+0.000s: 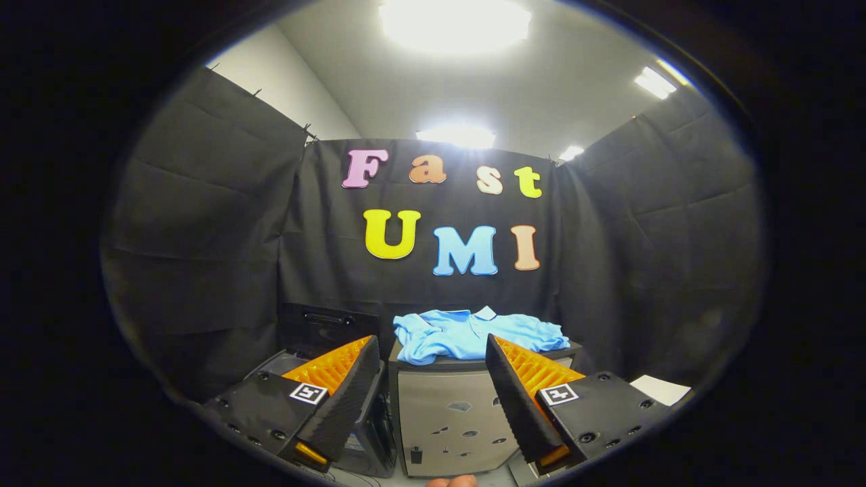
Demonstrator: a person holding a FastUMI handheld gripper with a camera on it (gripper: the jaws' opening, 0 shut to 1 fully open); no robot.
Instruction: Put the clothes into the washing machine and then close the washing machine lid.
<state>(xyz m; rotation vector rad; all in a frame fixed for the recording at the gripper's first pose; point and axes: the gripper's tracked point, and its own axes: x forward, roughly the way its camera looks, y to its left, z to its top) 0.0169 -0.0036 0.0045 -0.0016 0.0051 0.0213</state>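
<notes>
Gripper view: light-blue polo shirt [473,333] lies crumpled on top of a grey cabinet [446,419], far side beyond the fingers, prob. staged there at easy pick height. Washing machine [325,331], dark, sits just left of cabinet w/ its lid standing up, so it looks ready for loading. Gripper [433,348] held roughly level, aimed at the shirt, fingers spread wide, nothing between them. Left finger overlaps the machine, right finger the cabinet's top edge. Judging by this, approach stage; grab not yet made.
</notes>
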